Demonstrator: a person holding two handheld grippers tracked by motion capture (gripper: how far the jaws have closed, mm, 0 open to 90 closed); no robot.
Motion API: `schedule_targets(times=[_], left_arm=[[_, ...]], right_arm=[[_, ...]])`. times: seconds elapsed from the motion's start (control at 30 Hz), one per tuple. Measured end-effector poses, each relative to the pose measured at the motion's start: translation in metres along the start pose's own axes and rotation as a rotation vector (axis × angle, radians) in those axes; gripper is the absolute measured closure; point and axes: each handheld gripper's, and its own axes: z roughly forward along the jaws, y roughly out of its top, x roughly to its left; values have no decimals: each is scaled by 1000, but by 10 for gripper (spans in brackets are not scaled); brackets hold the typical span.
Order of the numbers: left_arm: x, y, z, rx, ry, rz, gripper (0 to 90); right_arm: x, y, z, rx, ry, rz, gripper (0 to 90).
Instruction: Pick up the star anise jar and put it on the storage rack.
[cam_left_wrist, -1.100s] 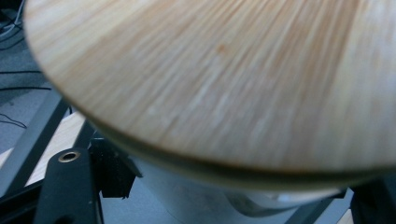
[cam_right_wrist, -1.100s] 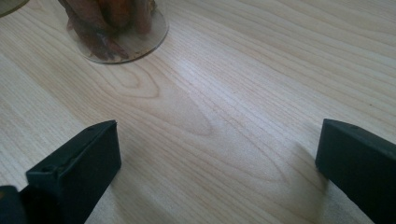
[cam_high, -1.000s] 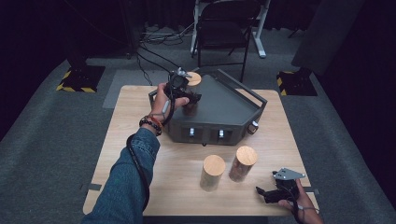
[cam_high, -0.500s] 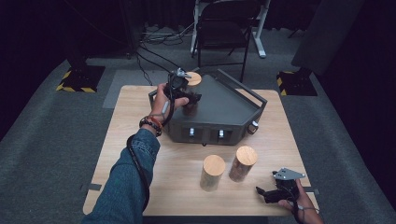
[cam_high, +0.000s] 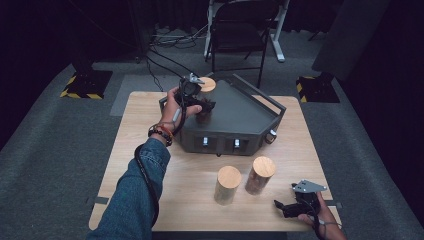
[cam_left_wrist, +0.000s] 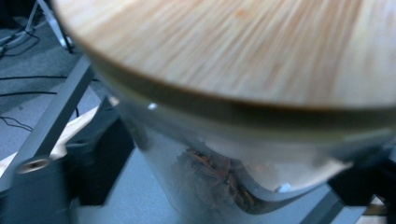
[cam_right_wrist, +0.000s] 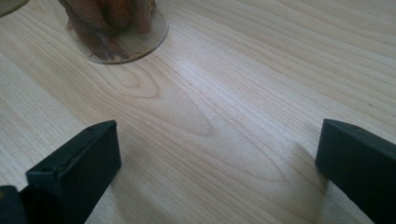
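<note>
On the pale wooden table sits a dark grey angular tray-like unit with a raised bar handle along its far right edge and two small lit spots on its front wall. Beyond the table stand a black folding chair and a tangle of cables on the grey carpet, with yellow-and-black striped blocks to either side.

Two more jars wait near the front of the table: a lighter one and, just beside it to the right, a darker-filled one, both upright with round wooden lids. Nothing lies between them and the grey unit.

The jar in hand stands upright on the grey unit's top, at its left rear part. The left gripper reaches over it from the left, a denim sleeve and beaded wristband behind it. Its jaws have just been opening; in the left gripper view they sit either side of the glass, loosened rather than clamped. That jar is clear glass with a round pale-wood lid and reddish-brown, shredded contents at the bottom.

The right gripper rests low at the table's front right corner, its jaws spread wide over bare wood, with the base of a jar ahead.
</note>
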Motion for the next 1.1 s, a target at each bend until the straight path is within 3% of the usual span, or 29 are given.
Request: schedule_targets(times=[0.1, 0.17, 0.33, 0.57, 0.93, 1.1], left_arm=[[-2, 0, -1, 4, 6, 21, 13], [-2, 0, -2, 1, 28, 21, 14], [-2, -1, -6, -10, 35, 29, 13], [-5, 0, -16, -57, 70, 72, 15], [-17, -1, -38, -77, 129, 180, 13], [-25, -7, -45, -89, 131, 218, 13]], right_arm=[[0, 0, 0, 0, 0, 0, 0], [0, 0, 0, 0, 0, 0, 0], [0, 0, 0, 0, 0, 0, 0], [0, 0, 0, 0, 0, 0, 0], [0, 0, 0, 0, 0, 0, 0], [0, 0, 0, 0, 0, 0, 0]])
